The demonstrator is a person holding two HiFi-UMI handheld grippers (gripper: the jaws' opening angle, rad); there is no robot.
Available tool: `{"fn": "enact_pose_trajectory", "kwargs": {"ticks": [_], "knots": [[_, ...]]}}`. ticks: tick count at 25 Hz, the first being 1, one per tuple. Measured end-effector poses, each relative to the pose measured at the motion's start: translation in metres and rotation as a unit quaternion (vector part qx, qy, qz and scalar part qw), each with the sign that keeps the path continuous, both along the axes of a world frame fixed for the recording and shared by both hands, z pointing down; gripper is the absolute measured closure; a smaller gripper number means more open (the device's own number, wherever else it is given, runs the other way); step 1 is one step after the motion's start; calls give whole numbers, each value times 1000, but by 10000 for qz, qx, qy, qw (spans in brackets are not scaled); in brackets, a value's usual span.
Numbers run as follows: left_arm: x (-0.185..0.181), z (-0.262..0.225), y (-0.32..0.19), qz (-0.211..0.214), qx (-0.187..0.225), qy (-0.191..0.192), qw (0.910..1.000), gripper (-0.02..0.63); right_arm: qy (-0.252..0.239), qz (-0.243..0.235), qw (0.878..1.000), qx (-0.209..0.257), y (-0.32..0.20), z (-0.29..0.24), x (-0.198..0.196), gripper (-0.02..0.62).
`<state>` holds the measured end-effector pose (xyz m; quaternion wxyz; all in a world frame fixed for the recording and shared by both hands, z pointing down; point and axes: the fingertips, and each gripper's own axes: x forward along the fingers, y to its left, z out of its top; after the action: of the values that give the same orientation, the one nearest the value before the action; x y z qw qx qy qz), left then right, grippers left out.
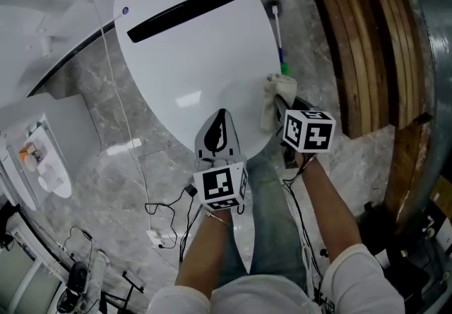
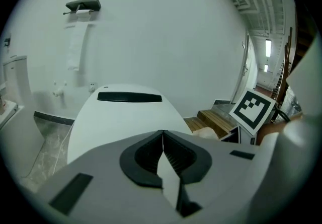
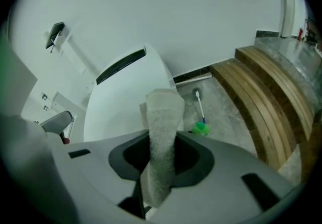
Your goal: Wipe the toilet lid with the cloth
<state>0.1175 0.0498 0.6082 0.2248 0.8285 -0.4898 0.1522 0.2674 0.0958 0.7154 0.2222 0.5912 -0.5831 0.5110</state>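
Note:
The white toilet lid (image 1: 198, 58) is down, with a dark slot near its back (image 2: 130, 97) (image 3: 121, 65). A pale folded cloth (image 1: 277, 97) hangs at the lid's right front edge, pinched in my right gripper (image 1: 279, 104). In the right gripper view the cloth (image 3: 162, 132) stands up between the shut jaws (image 3: 160, 165). My left gripper (image 1: 219, 133) hovers over the lid's front rim with its jaws pressed together (image 2: 162, 142) and nothing between them.
A toilet brush with a green base (image 1: 282, 58) (image 3: 201, 127) lies on the marble floor right of the toilet. Wooden steps (image 1: 360, 44) rise at the right. A white cord and plug (image 1: 159, 235) trail on the floor at the left. A paper holder (image 2: 83, 5) hangs on the wall.

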Motion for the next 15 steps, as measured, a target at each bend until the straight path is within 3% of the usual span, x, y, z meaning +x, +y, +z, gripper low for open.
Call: {"fn": "enact_pose_trajectory", "kwargs": {"ticks": [4, 11, 15], "knots": [[-40, -3, 1, -297, 2, -95, 9995, 591, -148, -176, 9997, 120, -1, -19, -41, 509], [-147, -5, 13, -895, -100, -315, 9954, 591, -632, -1382, 9882, -182, 31, -18, -196, 509], [-195, 4, 15, -1091, -123, -456, 9929, 591, -767, -1718, 9816, -314, 45, -3, -249, 509]]}}
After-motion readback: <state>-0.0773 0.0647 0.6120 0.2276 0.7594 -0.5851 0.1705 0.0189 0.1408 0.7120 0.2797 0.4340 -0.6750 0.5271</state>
